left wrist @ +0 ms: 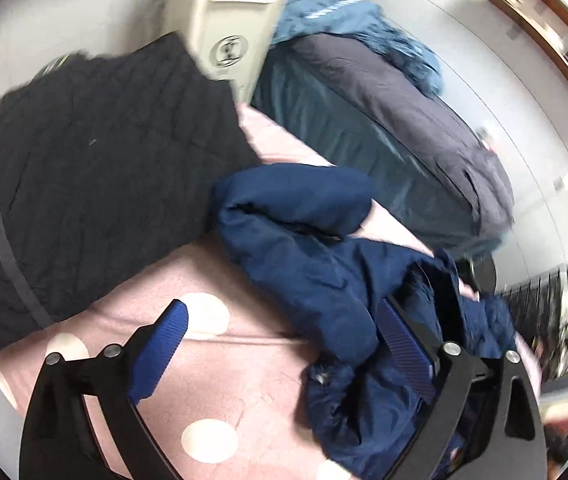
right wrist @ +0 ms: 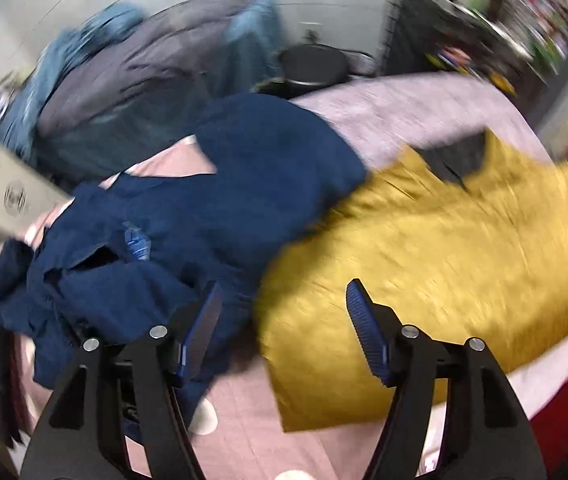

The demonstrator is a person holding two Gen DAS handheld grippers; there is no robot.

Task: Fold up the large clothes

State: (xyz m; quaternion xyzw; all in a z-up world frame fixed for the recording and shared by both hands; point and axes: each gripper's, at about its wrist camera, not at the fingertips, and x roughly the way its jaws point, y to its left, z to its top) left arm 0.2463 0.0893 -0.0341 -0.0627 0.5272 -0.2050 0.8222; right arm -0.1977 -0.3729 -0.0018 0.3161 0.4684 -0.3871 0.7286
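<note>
Navy jacket point(left wrist: 308, 248) is lying crumpled, unfolded, ahead of left gripper point(left wrist: 288, 344) and right gripper point(right wrist: 284, 320), both gaping empty; folding is remaining.

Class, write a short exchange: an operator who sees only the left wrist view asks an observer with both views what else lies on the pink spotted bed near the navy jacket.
Operator: I see a black jacket and a navy jacket. Anything else there?
Observer: Yes, a mustard-yellow garment lies right beside the navy one.
Operator: Is the right gripper holding anything?
Observer: No. The right gripper is open, over the yellow garment's near edge.
</note>
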